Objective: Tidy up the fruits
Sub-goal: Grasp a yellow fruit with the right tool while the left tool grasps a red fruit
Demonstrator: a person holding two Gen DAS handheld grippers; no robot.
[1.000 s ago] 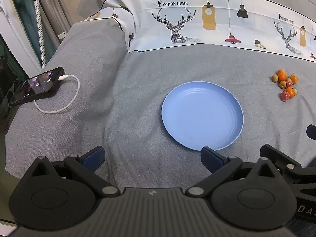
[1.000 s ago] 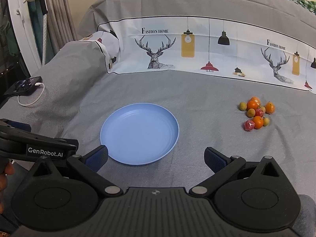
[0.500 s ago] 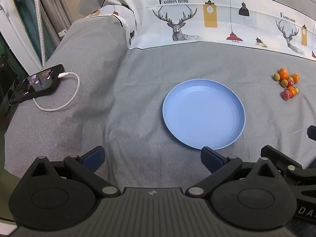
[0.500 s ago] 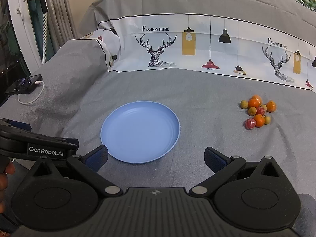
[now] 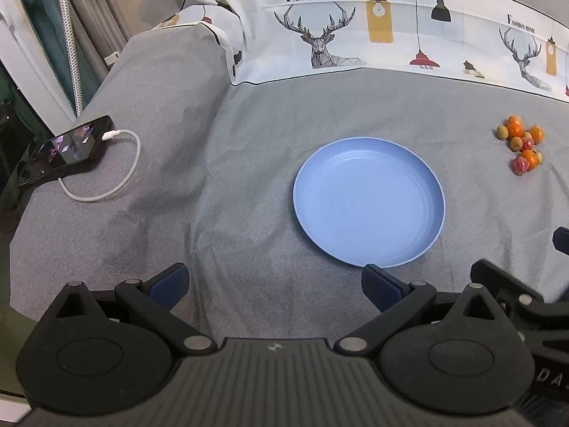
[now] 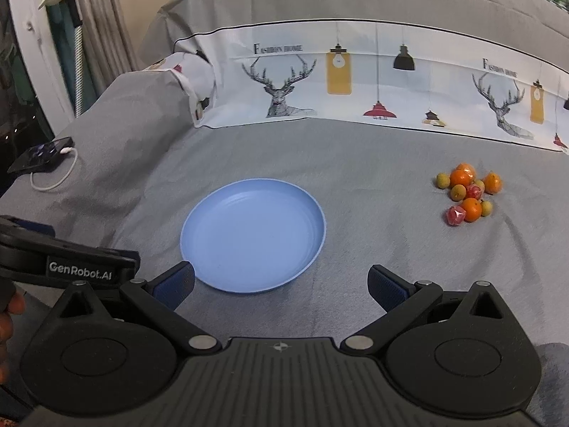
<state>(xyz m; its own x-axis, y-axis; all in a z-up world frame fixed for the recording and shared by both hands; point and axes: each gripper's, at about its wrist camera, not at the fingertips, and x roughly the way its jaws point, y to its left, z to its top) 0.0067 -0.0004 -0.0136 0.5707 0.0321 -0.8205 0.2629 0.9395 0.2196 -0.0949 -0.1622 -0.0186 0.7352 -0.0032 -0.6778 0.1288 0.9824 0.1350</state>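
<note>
- Change from the earlier frames: in both views the plate and fruit sit a little higher in the frame; the layout of objects on the bed is otherwise the same.
- Fruit (image 6: 468, 194): a tight cluster of small round pieces, some orange, some yellow-green, and two red ones with a crinkled, shiny look. The pieces touch one another and lie on the grey bedspread (image 6: 373, 163), well apart from the plate, on its right.
- Plate (image 6: 253, 233): a round, shallow, light blue dish with nothing in it, lying flat near the middle of the bedspread.
- Left wrist view only: the phone (image 5: 60, 149) shows clearly with its screen lit and a white cable (image 5: 117, 174) looped beside it; the fruit (image 5: 521, 144) lies near the right edge.
- Right wrist view only: the phone is small and far to the left, while the fruit is larger and easier to tell apart. Part of the left gripper's body, lettered "GenRobot.AI", shows at the lower left.
- Left gripper (image 5: 274, 283): the fingers stand wide apart and hold nothing; the right fingertip overlaps the plate's (image 5: 370, 206) near rim in the view, and contact cannot be told.
- Right gripper (image 6: 281, 284): the fingers stand wide apart, hold nothing, and frame the plate's near edge.
</note>
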